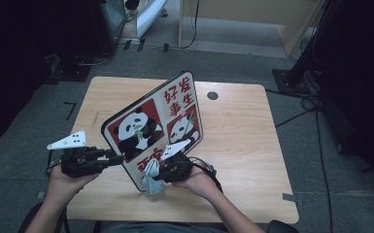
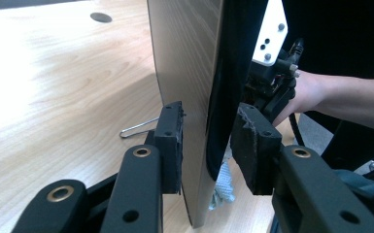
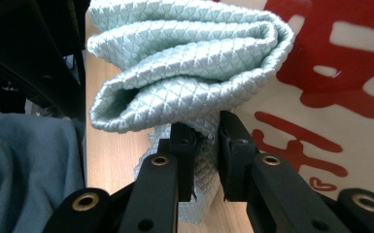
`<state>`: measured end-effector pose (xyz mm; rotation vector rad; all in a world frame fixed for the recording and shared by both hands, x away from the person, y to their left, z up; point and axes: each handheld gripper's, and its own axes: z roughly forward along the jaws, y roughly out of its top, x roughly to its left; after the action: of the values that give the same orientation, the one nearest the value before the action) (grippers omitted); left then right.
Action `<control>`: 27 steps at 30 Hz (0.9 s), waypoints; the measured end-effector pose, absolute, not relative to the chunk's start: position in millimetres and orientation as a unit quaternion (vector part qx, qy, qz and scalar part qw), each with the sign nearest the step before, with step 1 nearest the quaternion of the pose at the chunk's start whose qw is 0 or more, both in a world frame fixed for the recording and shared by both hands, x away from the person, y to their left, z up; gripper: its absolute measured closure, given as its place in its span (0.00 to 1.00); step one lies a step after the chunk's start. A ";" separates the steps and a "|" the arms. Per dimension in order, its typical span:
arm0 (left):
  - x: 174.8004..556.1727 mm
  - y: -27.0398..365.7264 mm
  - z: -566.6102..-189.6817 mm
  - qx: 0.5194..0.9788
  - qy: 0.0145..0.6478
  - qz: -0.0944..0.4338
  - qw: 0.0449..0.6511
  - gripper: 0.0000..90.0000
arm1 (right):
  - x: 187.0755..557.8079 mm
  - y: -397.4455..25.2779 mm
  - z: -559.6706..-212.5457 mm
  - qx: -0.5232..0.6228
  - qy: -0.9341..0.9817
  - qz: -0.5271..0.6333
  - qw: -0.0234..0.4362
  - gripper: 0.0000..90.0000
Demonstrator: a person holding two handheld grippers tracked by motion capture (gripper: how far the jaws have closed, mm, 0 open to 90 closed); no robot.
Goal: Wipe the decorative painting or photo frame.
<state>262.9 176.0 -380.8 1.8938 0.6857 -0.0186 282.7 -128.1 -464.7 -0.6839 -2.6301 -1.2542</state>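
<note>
A board (image 1: 155, 124) printed with pandas and red characters stands tilted on the wooden table (image 1: 243, 145), its lower corner resting near the front edge. My left gripper (image 1: 118, 158) clamps the board's left edge; in the left gripper view the jaws of the left gripper (image 2: 206, 128) straddle the edge-on board (image 2: 192, 73), pads against both faces. My right gripper (image 1: 159, 174) is shut on a pale blue quilted cloth (image 1: 151, 180), which lies against the board's printed face low down. In the right gripper view the bunched cloth (image 3: 189, 63) fills the space above the right gripper (image 3: 206, 141), beside the board (image 3: 349, 82).
A thin metal wire loop (image 2: 138, 128) lies on the table behind the board. A round cable hole (image 1: 212, 95) sits near the table's far edge. Cables (image 1: 301, 104) trail over the grey floor at the right. Dark stands and furniture ring the table.
</note>
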 end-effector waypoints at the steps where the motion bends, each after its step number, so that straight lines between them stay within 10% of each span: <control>1: 262.7 177.2 -380.4 0.795 0.287 -0.009 0.535 0.72 | 282.6 -128.2 -463.1 -0.229 -0.876 -0.418 0.074 0.88; 14: 261.1 204.6 -377.2 0.795 0.285 -0.002 0.535 0.66 | 285.5 -132.2 -449.3 -0.231 -0.871 -0.428 0.062 0.88; 27: 271.5 205.9 -375.0 0.781 0.307 0.022 0.543 0.96 | 286.5 -127.2 -419.2 -0.221 -0.866 -0.446 0.054 0.88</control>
<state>271.5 205.9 -375.0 1.8543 0.7291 0.0524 286.5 -127.2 -419.2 -0.6720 -2.6292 -1.3550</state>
